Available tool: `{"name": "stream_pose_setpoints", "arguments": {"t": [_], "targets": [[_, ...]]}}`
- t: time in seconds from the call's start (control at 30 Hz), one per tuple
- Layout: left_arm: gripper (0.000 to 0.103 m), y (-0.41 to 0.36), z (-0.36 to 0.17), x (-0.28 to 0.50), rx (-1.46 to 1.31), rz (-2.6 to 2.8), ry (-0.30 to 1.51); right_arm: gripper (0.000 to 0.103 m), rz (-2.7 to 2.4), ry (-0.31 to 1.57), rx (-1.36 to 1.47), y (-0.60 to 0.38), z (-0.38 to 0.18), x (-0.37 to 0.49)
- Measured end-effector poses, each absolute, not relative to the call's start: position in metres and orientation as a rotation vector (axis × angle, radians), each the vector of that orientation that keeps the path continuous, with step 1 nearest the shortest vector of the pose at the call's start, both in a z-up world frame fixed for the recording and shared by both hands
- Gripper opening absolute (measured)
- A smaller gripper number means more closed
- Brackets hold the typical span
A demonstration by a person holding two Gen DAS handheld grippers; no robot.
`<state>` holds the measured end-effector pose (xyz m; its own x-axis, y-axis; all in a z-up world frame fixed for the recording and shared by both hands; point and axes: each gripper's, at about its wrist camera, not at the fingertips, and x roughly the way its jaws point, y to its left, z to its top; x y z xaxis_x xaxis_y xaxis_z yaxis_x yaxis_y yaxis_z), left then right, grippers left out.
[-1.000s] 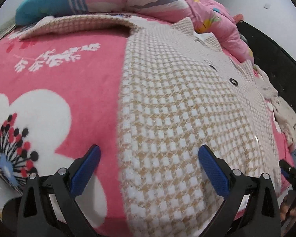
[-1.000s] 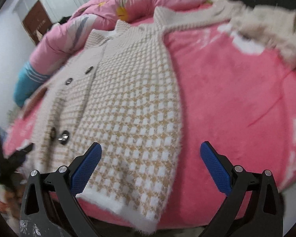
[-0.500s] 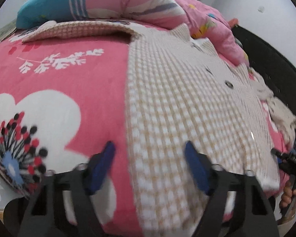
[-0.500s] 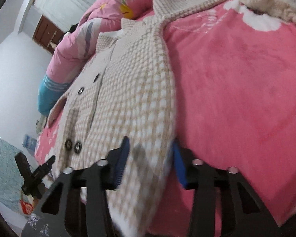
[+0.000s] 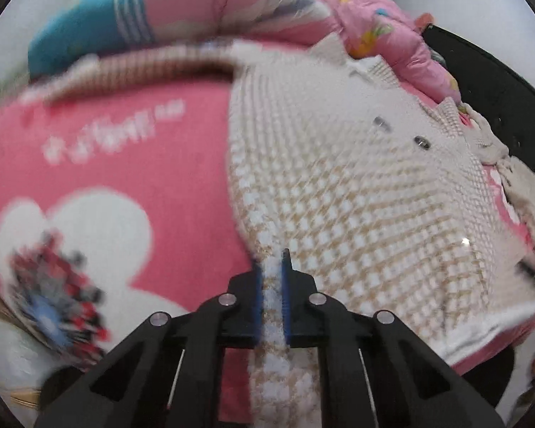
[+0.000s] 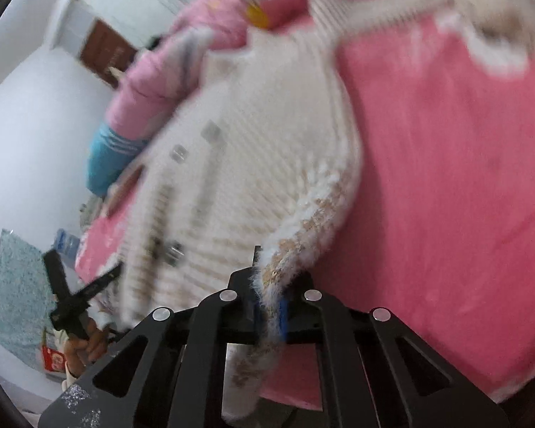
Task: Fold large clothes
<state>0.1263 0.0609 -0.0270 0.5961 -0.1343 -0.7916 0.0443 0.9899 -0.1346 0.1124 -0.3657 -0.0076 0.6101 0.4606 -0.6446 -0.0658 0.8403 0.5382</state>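
A cream-and-tan checked knit cardigan (image 5: pixel 356 192) lies spread over the middle and right of the left wrist frame, on a bed covered by a pink blanket (image 5: pixel 125 164) printed with white flowers. Its buttons (image 5: pixel 421 141) show toward the upper right, and its hem runs along the lower right edge of the bed.

At the bottom centre of that frame the left gripper (image 5: pixel 270 285) has its jaws nearly closed on the cardigan's lower corner, a narrow strip of fuzzy white hem pinched between the blue pads (image 5: pixel 256 292).

In the right wrist frame (heavily blurred) the same cardigan (image 6: pixel 253 164) fills the centre, with the blanket (image 6: pixel 446 178) to its right. The right gripper (image 6: pixel 269 306) at the bottom centre has its jaws clamped on the other hem corner, and the fabric there is lifted off the blanket and drapes down past the pads.

A rolled pink quilt (image 5: pixel 267 3) with a teal striped end lies along the top of the left wrist frame, behind the cardigan. A brown door (image 6: pixel 107 53) sits in the upper left of the right wrist frame, and the left gripper (image 6: pixel 78 296) appears at the lower left there.
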Motion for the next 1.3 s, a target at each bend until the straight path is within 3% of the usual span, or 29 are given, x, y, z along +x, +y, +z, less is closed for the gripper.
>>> {"name": "stream_pose_setpoints", "arguments": {"t": [0.1, 0.27, 0.37, 0.47, 0.6, 0.73, 0.77, 0.97, 1.03, 1.07, 1.17, 1.3], "targets": [[0.007, 0.062, 0.014, 0.103, -0.051, -0.114, 0.837, 0.005, 0.325, 0.801, 0.457, -0.376, 0.035, 0.092], [0.007, 0.063, 0.048, 0.055, -0.071, -0.186, 0.820, 0.004, 0.332, 0.788, 0.468, -0.399, 0.057, 0.045], [0.008, 0.062, 0.039, 0.027, -0.062, -0.197, 0.870, 0.005, 0.288, 0.828, 0.474, -0.408, 0.042, 0.023], [0.009, 0.063, 0.000, 0.022, -0.070, -0.172, 0.962, 0.007, 0.231, 0.959, 0.510, -0.403, -0.009, 0.030], [0.015, 0.065, -0.039, 0.025, -0.048, -0.127, 1.051, 0.028, 0.001, 1.102, 0.341, -0.397, -0.046, 0.045], [0.028, 0.084, -0.028, 0.020, -0.030, -0.076, 0.987, 0.062, -0.091, 0.993, 0.277, -0.404, -0.008, 0.044], [0.030, 0.091, -0.023, 0.022, -0.041, -0.063, 0.968, 0.067, -0.090, 0.960, 0.267, -0.401, 0.003, 0.050], [0.051, 0.128, -0.001, 0.063, -0.148, 0.001, 0.871, 0.085, 0.105, 0.864, 0.192, -0.329, 0.038, 0.112], [0.066, 0.144, 0.010, 0.087, -0.203, 0.030, 0.816, 0.090, 0.190, 0.850, 0.153, -0.295, 0.038, 0.140], [0.069, 0.157, 0.014, 0.100, -0.242, 0.056, 0.789, 0.093, 0.224, 0.838, 0.131, -0.277, 0.039, 0.154], [0.075, 0.192, 0.025, 0.149, -0.338, 0.136, 0.743, 0.095, 0.284, 0.838, 0.080, -0.233, 0.036, 0.188], [0.075, 0.249, 0.021, 0.222, -0.495, 0.268, 0.773, 0.095, 0.334, 0.875, -0.016, -0.174, 0.021, 0.242]]}}
